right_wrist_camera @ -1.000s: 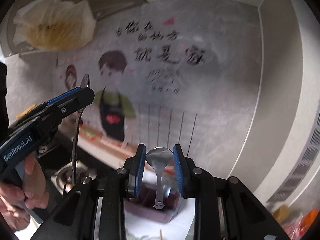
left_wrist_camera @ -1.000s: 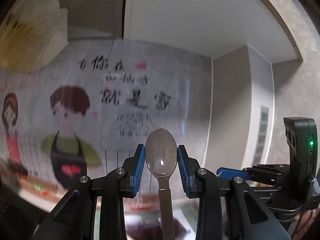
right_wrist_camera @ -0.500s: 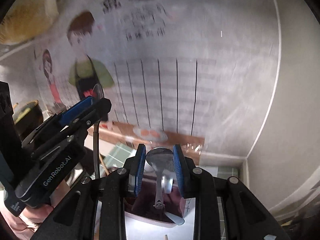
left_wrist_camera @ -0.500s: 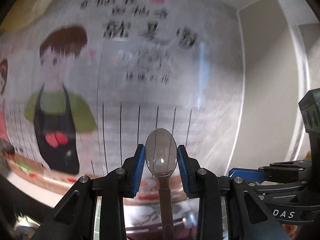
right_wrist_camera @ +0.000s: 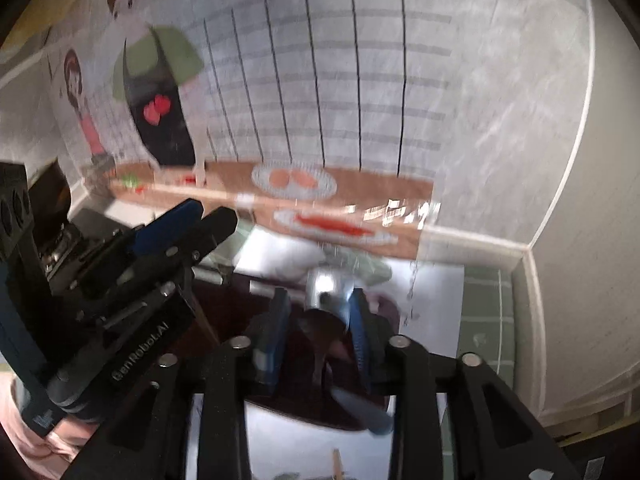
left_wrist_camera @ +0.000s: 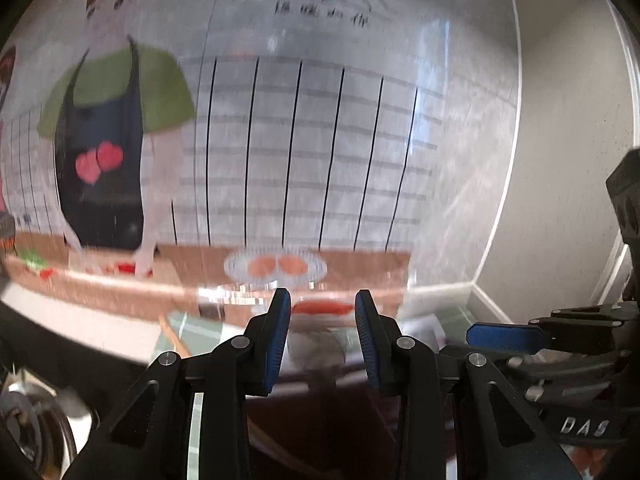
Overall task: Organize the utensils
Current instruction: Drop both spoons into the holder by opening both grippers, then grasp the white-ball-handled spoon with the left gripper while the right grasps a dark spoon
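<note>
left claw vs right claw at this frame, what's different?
Contents: the left claw has only a pale blur between its blue pads, while the right claw has a blurred metal spoon bowl leaning toward one pad.
Grip: the left claw reads as open; whether the right claw grips the spoon is unclear.
Shared: both point toward the dark tray, pads similarly spread.

Counter [right_wrist_camera: 484, 292] is running along the wall, green-tiled at the right, with a white sheet [right_wrist_camera: 436, 292] lying over it. A dark maroon tray [right_wrist_camera: 240, 312] is sitting on that sheet, spoons [right_wrist_camera: 320, 344] lying blurred inside. A small wooden stick [right_wrist_camera: 338, 462] is lying on the sheet nearer the viewer. Stove burner [left_wrist_camera: 24, 424] is sitting at far left.
</note>
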